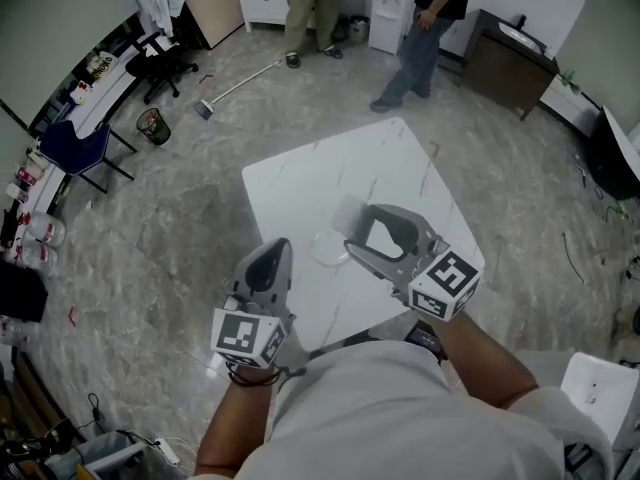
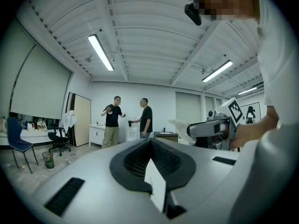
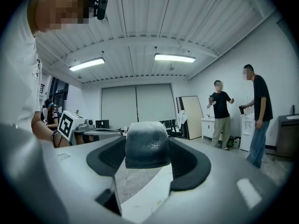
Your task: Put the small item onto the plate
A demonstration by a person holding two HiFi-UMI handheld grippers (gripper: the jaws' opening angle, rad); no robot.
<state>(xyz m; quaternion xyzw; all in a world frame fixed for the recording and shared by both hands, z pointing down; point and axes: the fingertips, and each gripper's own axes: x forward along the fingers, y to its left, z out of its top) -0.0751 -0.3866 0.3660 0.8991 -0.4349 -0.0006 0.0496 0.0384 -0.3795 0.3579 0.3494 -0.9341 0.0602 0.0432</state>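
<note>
Right gripper view shows the small item, a rounded, glossy grey lump, clamped between the two jaws of the right hand-held gripper, off the tabletop. From the left gripper view the same item reads as a pale, whitish piece at that gripper's tip. In the head view the item sits at the far right edge of the plate, a faint clear dish lying on the white marbled tabletop; its height over the plate cannot be judged. The left hand-held gripper is near the plate's left side, jaws together with nothing between them. Beyond the tabletop, two people stand on the grey floor.
</note>
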